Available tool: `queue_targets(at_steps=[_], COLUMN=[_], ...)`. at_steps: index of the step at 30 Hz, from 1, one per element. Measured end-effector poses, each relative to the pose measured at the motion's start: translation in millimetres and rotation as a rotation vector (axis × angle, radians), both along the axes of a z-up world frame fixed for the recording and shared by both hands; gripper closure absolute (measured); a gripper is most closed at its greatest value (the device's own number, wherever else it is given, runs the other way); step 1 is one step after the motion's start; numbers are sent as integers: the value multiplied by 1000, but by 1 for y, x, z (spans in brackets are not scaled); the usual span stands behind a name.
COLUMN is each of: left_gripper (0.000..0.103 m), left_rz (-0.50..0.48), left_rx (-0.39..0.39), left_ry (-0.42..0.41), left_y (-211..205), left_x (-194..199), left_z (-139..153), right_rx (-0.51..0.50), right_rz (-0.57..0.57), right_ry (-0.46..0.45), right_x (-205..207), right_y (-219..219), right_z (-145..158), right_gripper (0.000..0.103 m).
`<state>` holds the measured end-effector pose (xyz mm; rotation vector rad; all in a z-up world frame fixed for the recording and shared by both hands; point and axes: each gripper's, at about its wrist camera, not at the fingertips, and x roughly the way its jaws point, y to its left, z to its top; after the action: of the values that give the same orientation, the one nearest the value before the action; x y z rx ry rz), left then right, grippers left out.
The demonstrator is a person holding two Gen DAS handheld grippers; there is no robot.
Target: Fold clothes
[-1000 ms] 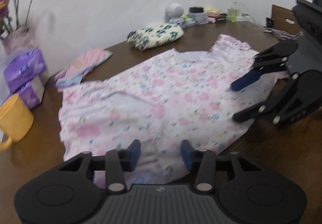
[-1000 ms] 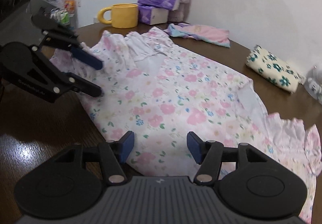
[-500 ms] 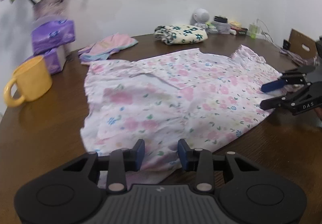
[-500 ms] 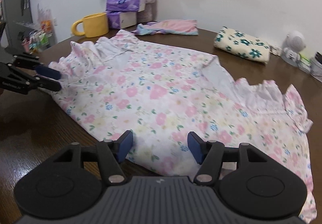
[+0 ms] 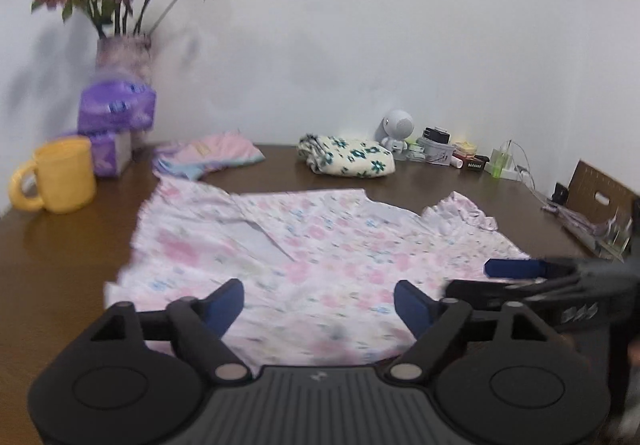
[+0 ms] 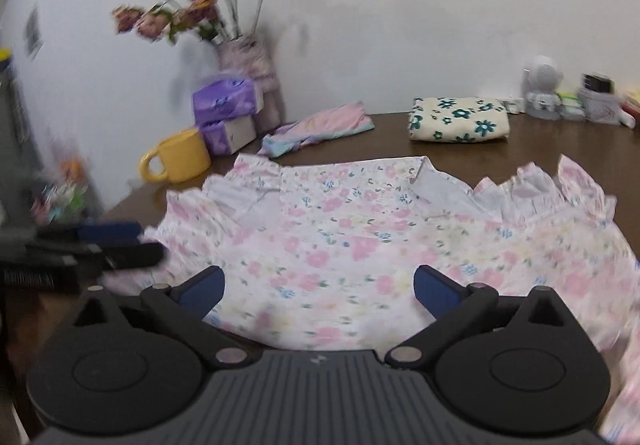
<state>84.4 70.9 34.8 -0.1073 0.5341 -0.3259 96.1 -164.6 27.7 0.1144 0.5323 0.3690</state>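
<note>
So a pink floral garment (image 5: 320, 269) is spread flat across the middle of a dark wooden table (image 5: 60, 265), ruffled edge (image 6: 532, 185) seen at the far right corner in the right wrist view. Motion blur is all over both shots, so fine detail is pretty much lost.

The left gripper (image 5: 319, 303) is held low at the near hem with its jaws spread wide; cloth is seen between the blue pads (image 5: 224, 303), but nothing is pinched. Same deal for the right gripper (image 6: 318, 291): jaws set wide apart, floral fabric under the gap, nothing gripped. Each gripper is caught from the side in the other's camera, at the garment's edge, and whether the cloth is actually touched can't be told from the blur.

Behind the garment, a folded cream cloth with teal flowers (image 6: 458, 119) is parked near the wall, and a pink and blue garment (image 6: 316, 129) is lying crumpled just beyond the far hem. Off to the left, a yellow mug (image 5: 56, 175) is set beside stacked purple tissue packs (image 5: 114, 125), with a vase of dried flowers (image 6: 248, 57) behind them. A small white round gadget (image 5: 398, 129) is spotted by the wall among some clutter.
</note>
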Motion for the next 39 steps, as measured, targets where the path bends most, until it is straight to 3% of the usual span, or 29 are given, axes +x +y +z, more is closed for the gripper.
queue_targets(at_steps=[3, 8, 19, 27, 30, 34, 39], left_gripper=[16, 16, 14, 14, 14, 14, 19], left_rz=[84, 140, 95, 128, 160, 89, 90], left_rx=[-19, 44, -111, -77, -6, -38, 59], left_ry=[59, 67, 88, 103, 81, 42, 39], left_y=[-4, -5, 10, 9, 6, 10, 0], left_x=[5, 5, 13, 11, 8, 2, 3], left_z=[-8, -12, -21, -21, -17, -13, -6], right_rx=[-40, -36, -41, -33, -28, -21, -3], right_rz=[-164, -135, -174, -171, -160, -150, -167], right_ry=[-53, 14, 77, 75, 64, 50, 42], right_x=[-8, -1, -1, -3, -6, -9, -11], right_y=[11, 9, 11, 5, 2, -1, -5], right_z=[-2, -5, -17, -18, -17, -16, -16], right_gripper=[0, 0, 0, 1, 2, 5, 7])
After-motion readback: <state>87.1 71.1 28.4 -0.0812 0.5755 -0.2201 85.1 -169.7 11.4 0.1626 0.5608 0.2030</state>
